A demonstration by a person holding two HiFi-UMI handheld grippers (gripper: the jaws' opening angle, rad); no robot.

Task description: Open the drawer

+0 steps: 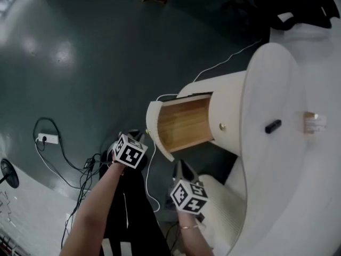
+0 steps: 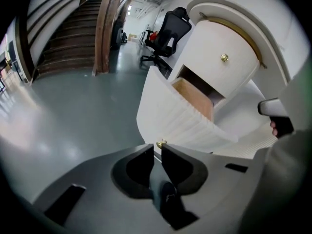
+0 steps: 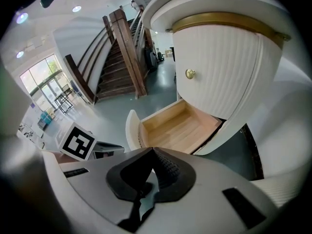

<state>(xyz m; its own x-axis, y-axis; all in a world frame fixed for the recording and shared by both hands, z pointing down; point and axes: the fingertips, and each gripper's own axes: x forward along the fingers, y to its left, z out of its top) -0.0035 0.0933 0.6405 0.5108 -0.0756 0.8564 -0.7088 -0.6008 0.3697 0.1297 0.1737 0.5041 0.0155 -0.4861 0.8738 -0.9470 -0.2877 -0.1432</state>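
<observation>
The left gripper (image 2: 156, 146) is at the front of the drawer (image 1: 184, 122). Its jaws are drawn in to a narrow slit, and the drawer's small brass knob (image 2: 160, 143) is pinched at their very tips. The ribbed white front panel of the drawer rises straight beyond those tips.

The right gripper (image 3: 152, 148) hangs near the same front panel, towards its other end, and is clear of it. Its jaws are pressed together with nothing between them. From that side the drawer's bare wooden box lies open just past the tips.

The drawer itself is pulled well out. Its curved front stands away from the round white cabinet (image 1: 229, 105) it belongs to, and its pale wood floor and walls are exposed. Directly above the drawer, a closed ribbed front carries its own brass knob (image 3: 189, 73).

On the cabinet top, behind the drawer, lie a small black object (image 1: 273, 126) and a small clear one (image 1: 314, 122). A thin white cable (image 1: 224, 63) runs from behind the drawer across the grey floor (image 1: 80, 63).

Further off from the drawer are a power strip (image 1: 48, 138) on the floor, a black office chair (image 2: 170, 30) and a wooden staircase (image 3: 119, 57).
</observation>
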